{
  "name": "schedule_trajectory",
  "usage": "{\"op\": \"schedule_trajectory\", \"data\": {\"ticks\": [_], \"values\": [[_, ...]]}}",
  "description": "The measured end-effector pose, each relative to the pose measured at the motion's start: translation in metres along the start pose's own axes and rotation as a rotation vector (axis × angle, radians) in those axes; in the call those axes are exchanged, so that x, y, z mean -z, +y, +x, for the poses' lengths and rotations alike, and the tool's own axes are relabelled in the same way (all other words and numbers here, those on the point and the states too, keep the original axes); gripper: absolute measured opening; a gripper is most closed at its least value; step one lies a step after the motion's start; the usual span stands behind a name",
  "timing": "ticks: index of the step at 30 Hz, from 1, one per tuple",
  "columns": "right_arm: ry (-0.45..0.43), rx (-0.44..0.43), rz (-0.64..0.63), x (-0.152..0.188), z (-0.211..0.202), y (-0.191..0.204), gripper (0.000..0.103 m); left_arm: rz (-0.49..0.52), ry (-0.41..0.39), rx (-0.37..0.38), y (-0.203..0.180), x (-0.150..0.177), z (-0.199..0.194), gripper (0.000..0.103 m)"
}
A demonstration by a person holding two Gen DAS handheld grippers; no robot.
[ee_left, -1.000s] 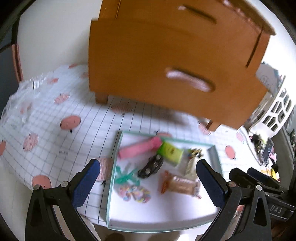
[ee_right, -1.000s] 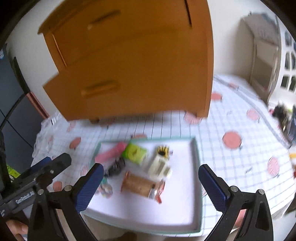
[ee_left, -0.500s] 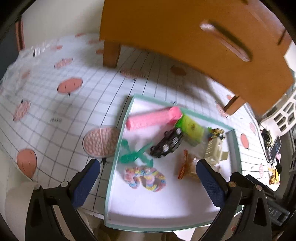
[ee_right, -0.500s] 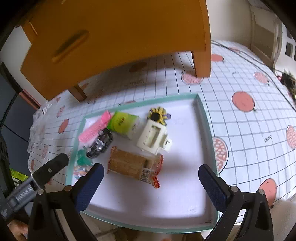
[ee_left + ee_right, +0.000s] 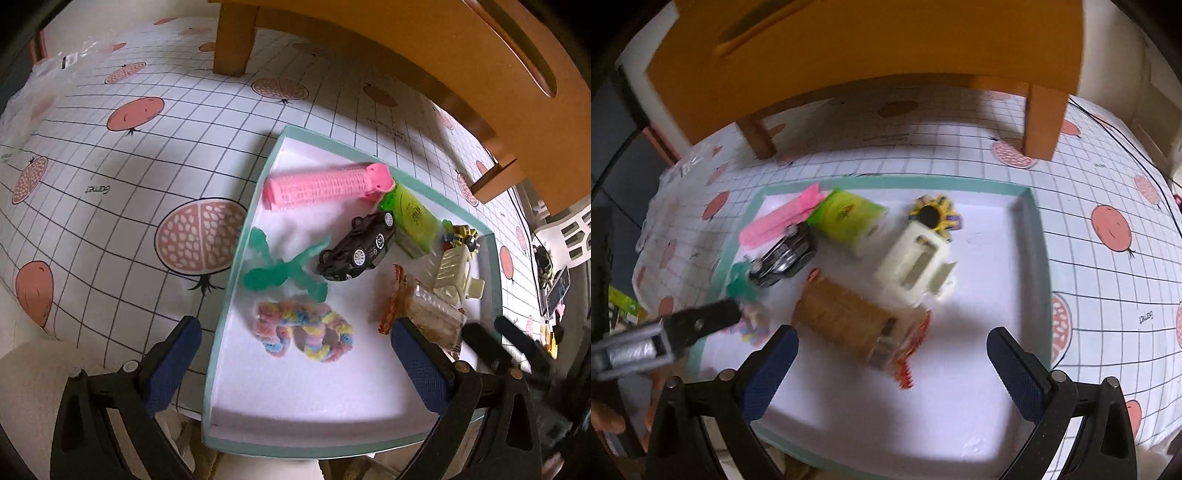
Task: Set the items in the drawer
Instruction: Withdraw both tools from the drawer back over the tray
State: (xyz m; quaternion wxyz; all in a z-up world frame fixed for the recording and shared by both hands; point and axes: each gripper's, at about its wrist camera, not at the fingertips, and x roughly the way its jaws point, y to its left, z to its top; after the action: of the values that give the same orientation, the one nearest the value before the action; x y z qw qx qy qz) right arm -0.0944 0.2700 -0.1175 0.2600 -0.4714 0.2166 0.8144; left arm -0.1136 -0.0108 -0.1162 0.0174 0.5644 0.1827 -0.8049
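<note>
Tray (image 5: 236,266) with a green rim sits on the tablecloth (image 5: 110,177), at 6 o'clock from the wooden drawer chest (image 5: 871,48). Inside lie a pink roller (image 5: 325,184) at 11 o'clock, a toy car (image 5: 358,251), a green figure (image 5: 284,269), a rainbow scrunchie (image 5: 303,332) and a snack packet (image 5: 849,325). Left gripper (image 5: 291,365) and right gripper (image 5: 890,365) both hover over the tray, jaws spread wide, holding nothing.

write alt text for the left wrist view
An open left gripper hovers over a teal-rimmed tray holding a pink roller, black toy car, green figure, pastel scrunchie, green packet and snack pack. It sits on a fruit-print cloth before a wooden cabinet.
</note>
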Motion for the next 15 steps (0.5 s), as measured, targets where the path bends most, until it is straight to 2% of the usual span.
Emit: {"op": "schedule_trajectory", "data": {"ticks": [2, 7, 11, 15], "values": [[-0.012, 0.021, 0.022, -0.006, 0.002, -0.009, 0.103, 0.008, 0.0, 0.009, -0.001, -0.001, 0.001, 0.095], [-0.03, 0.036, 0.068, -0.018, 0.004, -0.025, 0.103, -0.004, 0.003, 0.018, 0.005, -0.008, 0.005, 0.088], [-0.037, 0.024, 0.074, -0.019, 0.007, -0.021, 0.103, -0.027, -0.003, 0.036, 0.015, -0.012, 0.004, 0.077], [-0.032, 0.034, 0.052, -0.016, 0.013, -0.014, 0.101, -0.036, -0.005, 0.046, 0.021, -0.017, 0.004, 0.07]]}}
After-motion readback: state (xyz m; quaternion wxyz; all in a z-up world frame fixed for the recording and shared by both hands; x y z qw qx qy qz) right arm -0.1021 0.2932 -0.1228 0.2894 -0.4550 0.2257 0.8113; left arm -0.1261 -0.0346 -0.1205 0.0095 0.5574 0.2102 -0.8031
